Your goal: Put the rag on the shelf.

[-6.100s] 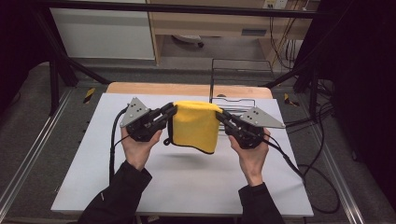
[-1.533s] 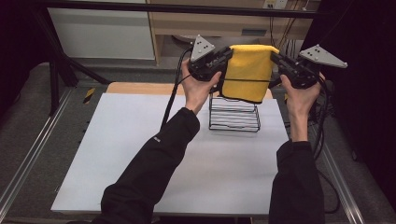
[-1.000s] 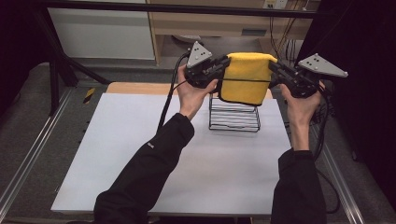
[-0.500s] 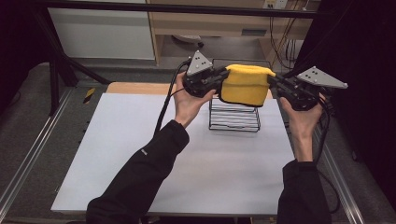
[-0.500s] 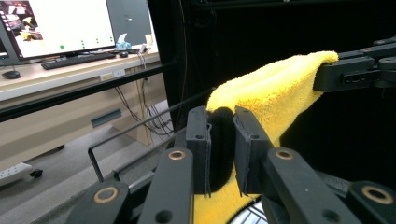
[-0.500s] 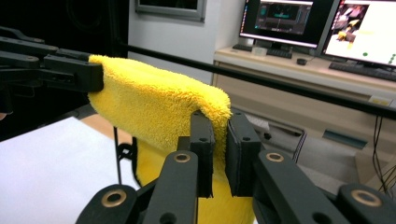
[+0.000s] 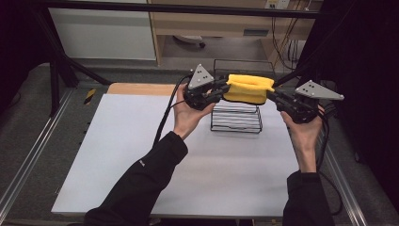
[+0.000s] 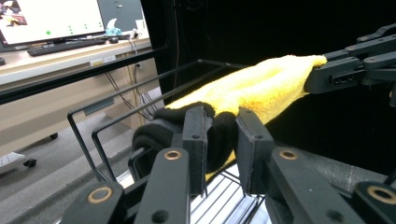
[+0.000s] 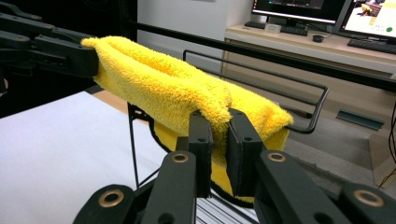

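Both tongs are gripping the yellow towel (image 7: 248, 89) for me: my left gripper (image 7: 214, 92) is pinching its black-edged end between nearly closed jaws that have just been easing apart a little, with the cloth between them, and my right gripper (image 7: 281, 100) is clamping the opposite end tight. I am holding the towel stretched and bunched between them, sagging across the top of the black wire rack (image 7: 236, 118); in the right gripper view the cloth (image 9: 187, 93) is draping over the rack's top bar (image 9: 299, 84), though I cannot tell whether it is resting there. That rack is standing at the far side of the white table (image 7: 141, 155), near its wooden edge (image 7: 141, 88).
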Action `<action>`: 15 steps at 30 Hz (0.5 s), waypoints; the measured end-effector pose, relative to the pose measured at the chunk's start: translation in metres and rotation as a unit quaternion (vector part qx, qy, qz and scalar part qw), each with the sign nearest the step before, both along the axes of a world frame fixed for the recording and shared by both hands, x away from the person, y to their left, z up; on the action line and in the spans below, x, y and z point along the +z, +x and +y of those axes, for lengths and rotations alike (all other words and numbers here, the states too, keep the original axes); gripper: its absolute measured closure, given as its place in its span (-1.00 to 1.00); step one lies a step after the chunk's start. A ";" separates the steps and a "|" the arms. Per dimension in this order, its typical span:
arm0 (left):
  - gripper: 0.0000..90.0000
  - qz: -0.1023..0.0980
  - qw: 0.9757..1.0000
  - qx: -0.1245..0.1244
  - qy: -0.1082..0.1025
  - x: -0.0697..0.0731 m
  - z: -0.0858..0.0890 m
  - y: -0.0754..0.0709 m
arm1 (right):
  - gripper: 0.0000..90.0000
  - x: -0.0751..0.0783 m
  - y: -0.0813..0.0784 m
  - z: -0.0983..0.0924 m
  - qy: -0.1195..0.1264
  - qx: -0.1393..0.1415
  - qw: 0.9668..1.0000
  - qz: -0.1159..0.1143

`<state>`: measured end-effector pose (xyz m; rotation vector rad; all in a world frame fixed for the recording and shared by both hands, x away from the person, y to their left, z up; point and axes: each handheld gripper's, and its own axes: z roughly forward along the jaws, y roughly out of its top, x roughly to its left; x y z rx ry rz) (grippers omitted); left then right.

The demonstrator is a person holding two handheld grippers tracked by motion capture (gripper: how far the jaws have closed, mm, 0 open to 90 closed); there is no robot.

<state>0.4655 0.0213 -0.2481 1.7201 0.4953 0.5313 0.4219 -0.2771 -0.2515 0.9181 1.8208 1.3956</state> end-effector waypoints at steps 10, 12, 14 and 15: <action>0.55 0.018 1.000 -0.008 -0.009 0.025 0.015 -0.005 | 0.81 -0.007 0.001 0.000 -0.013 0.005 1.000 0.002; 0.67 0.024 1.000 -0.009 -0.008 0.028 0.012 -0.001 | 0.80 -0.008 0.001 0.001 -0.020 0.006 1.000 0.001; 0.76 0.033 0.999 -0.007 0.000 0.028 0.006 0.005 | 0.80 -0.010 0.001 0.001 -0.020 0.008 1.000 0.001; 0.79 0.039 0.999 -0.007 0.006 0.027 0.002 0.008 | 0.79 -0.011 0.001 0.000 -0.021 0.008 1.000 0.002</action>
